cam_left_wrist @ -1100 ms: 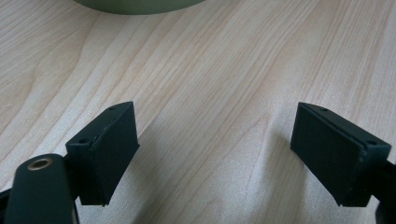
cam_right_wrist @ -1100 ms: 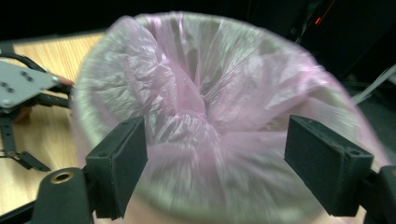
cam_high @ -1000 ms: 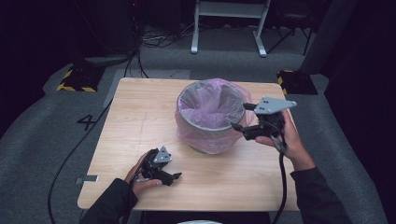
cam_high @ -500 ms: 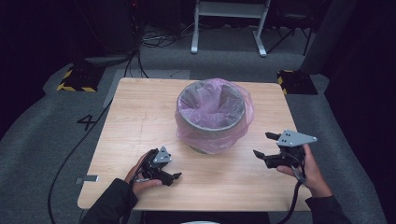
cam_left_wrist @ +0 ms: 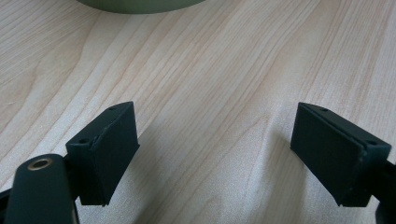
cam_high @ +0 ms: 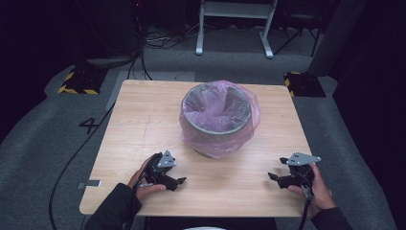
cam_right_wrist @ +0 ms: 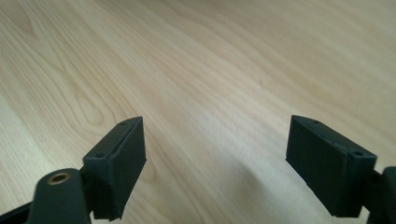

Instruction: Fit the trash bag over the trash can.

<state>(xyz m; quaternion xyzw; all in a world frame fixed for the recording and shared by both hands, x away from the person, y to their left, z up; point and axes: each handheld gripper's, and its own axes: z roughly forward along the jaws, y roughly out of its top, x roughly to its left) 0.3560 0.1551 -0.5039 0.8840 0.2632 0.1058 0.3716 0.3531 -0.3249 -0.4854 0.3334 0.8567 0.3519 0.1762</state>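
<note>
Now resting low on the table (cam_high: 143, 115), left gripper (cam_high: 178, 182) and right gripper (cam_high: 273, 177) both gaping and empty, apart from the bag-lined bin (cam_high: 216, 120) at frame centre, seemingly finished.

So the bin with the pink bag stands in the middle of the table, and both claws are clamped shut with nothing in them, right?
Not quite. The bin with the pink bag does stand mid-table, and both claws hold nothing, but they are open: the left gripper view and the right gripper view each show jaws standing wide apart over bare table.
</note>
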